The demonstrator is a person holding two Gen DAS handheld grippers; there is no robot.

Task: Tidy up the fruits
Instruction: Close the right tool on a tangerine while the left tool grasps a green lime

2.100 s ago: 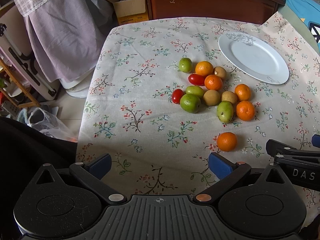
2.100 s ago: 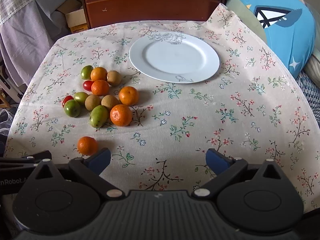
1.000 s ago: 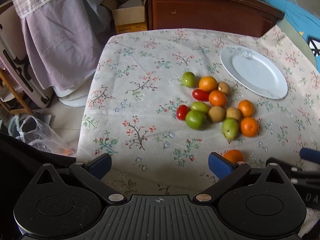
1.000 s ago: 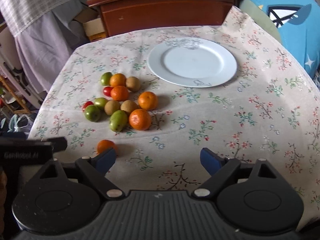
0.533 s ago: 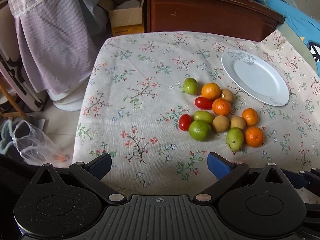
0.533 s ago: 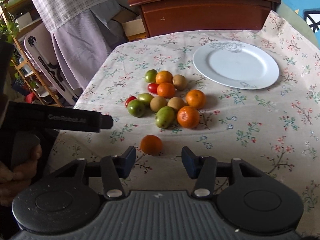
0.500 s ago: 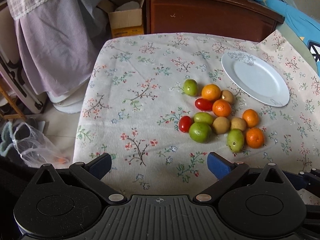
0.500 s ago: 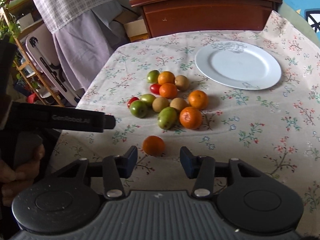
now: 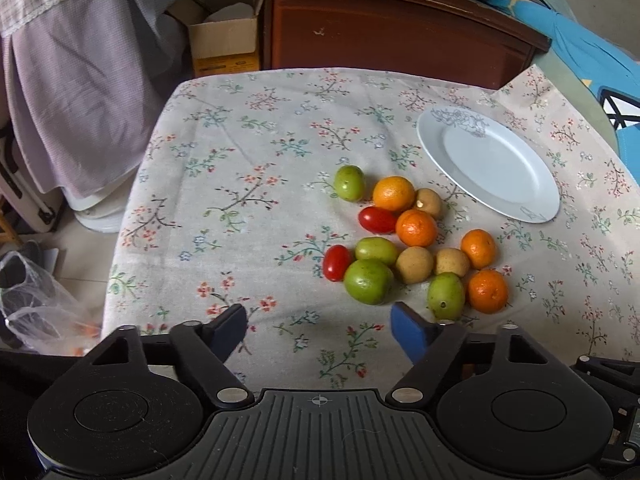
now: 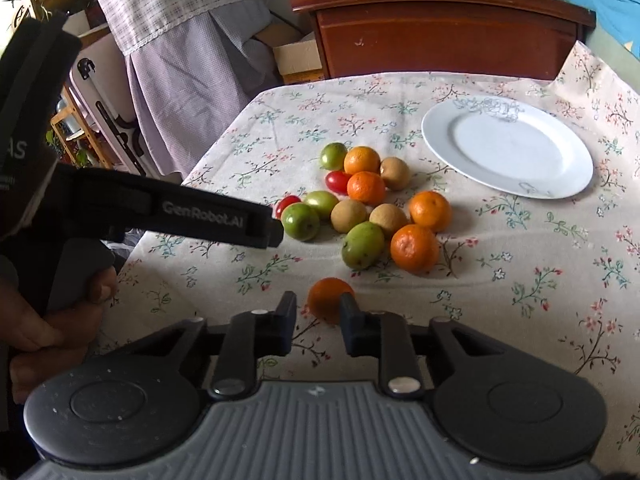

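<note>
Both grippers have come down and forward toward the fruit since a second ago, and the right gripper point(image 10: 318, 306) has narrowed from wide open to a tight clamp on the lone mandarin point(image 10: 329, 298). That mandarin sits on the bench point(image 10: 520, 280) on the near side of the fruit cluster point(image 10: 360, 208), apart from it, and it now shows between the 2 right fingers point(image 10: 351, 312), which look pressed against its sides; I judge it was picked first because it was the stray and the easiest to reach without knocking the others.

Off to the left of the cluster, the left gripper point(image 9: 318, 330) hangs over bare cloth with its jaws closing and nothing between them. The big green fruit point(image 9: 368, 281) at the cluster's near edge lies just beyond its right finger point(image 9: 408, 334), not yet inside the gap. From the right wrist view the long black body of that left tool reaches in toward the cluster's left edge, held by a hand point(image 10: 52, 312) low at the left.

Beyond the cluster on its far right stands the white plate point(image 10: 568, 192), with nothing on it. It looks like the place the fruit is meant to go, so the sorting has barely begun: 4 mandarins, green fruits, brown ones and 2 red tomatoes are heaped together beside it
</note>
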